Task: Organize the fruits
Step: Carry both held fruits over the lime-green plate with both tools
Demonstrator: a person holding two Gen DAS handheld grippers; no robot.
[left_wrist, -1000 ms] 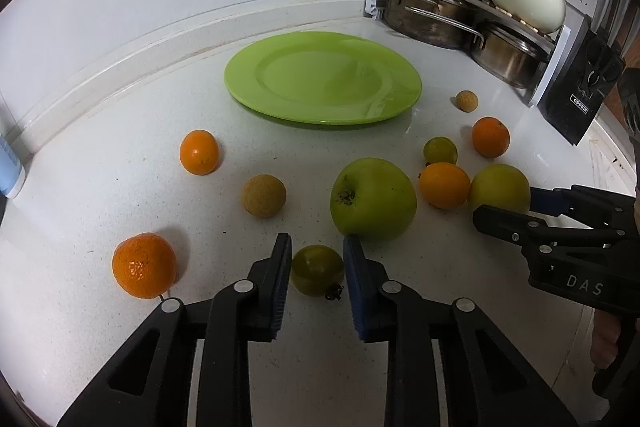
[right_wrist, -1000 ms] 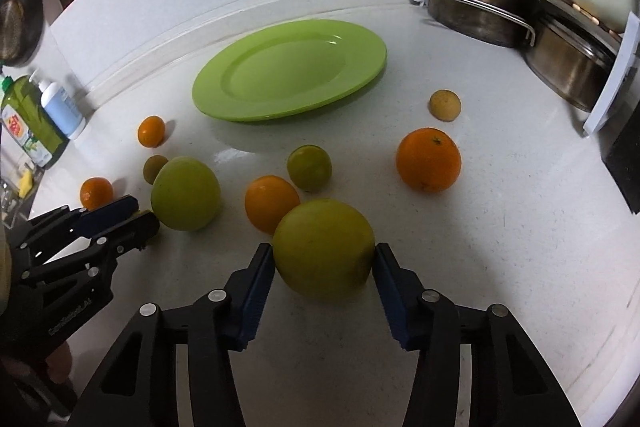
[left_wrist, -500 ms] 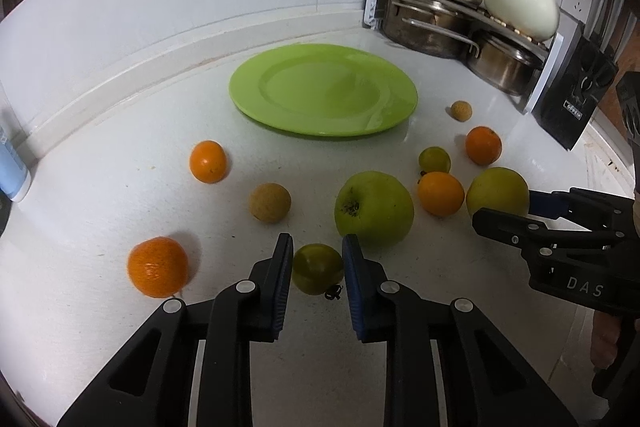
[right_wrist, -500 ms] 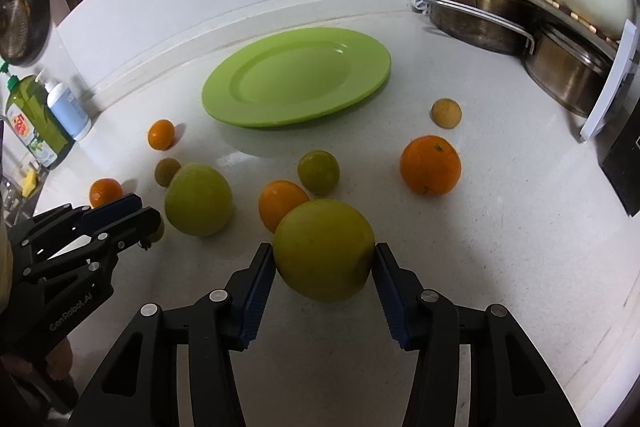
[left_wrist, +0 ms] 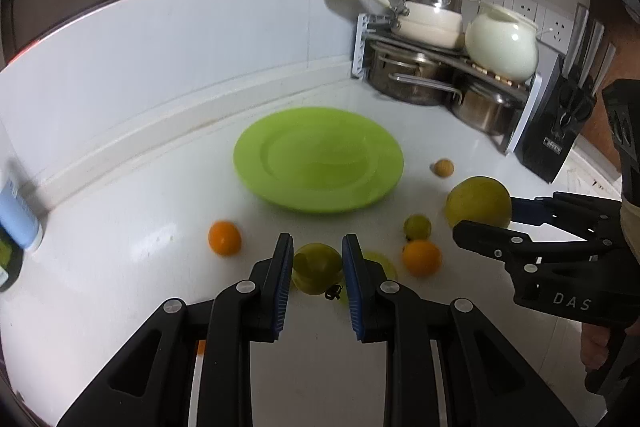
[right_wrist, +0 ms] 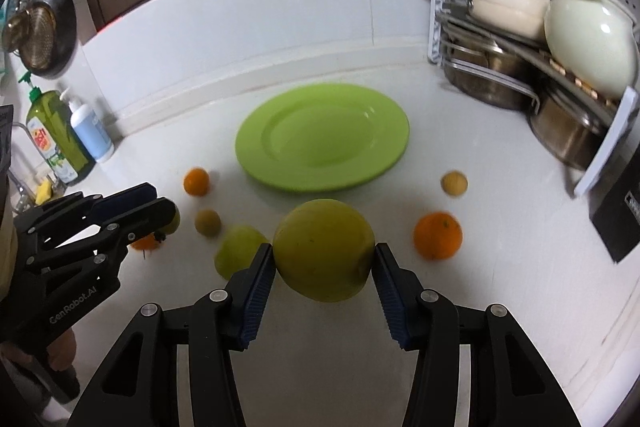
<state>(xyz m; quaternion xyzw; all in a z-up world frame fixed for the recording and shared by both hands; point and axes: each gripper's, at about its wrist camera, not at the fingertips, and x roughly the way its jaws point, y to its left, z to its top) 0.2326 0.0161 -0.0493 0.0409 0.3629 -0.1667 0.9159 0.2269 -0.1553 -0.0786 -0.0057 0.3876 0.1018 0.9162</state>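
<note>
Jaws of left gripper (left_wrist: 314, 269) clamped on small green fruit (left_wrist: 315, 273), pads pressing both sides, dark stem hanging at its lower right. Jaws of right gripper (right_wrist: 323, 261) clamped on large yellow-green fruit (right_wrist: 324, 249), held wider. Both fruits seen clear of white worktop (left_wrist: 120, 259). Green plate (left_wrist: 318, 159) sat bare further back, near the wall. Left loose on worktop: green apple (right_wrist: 238, 253) just beside the big fruit's left, small orange (right_wrist: 196, 181) near plate's left edge, brown round fruit (right_wrist: 207, 222) below it, larger orange (right_wrist: 437, 235) to the right, tan fruit (right_wrist: 454, 183) beyond that. Also an orange (left_wrist: 421, 257) and a small green one (left_wrist: 417, 226) between the two grippers in left view. Rack of pots (right_wrist: 500, 75) at back right, soap bottles (right_wrist: 60, 131) at back left. Some motion blur; small fruit types not tellable.
</note>
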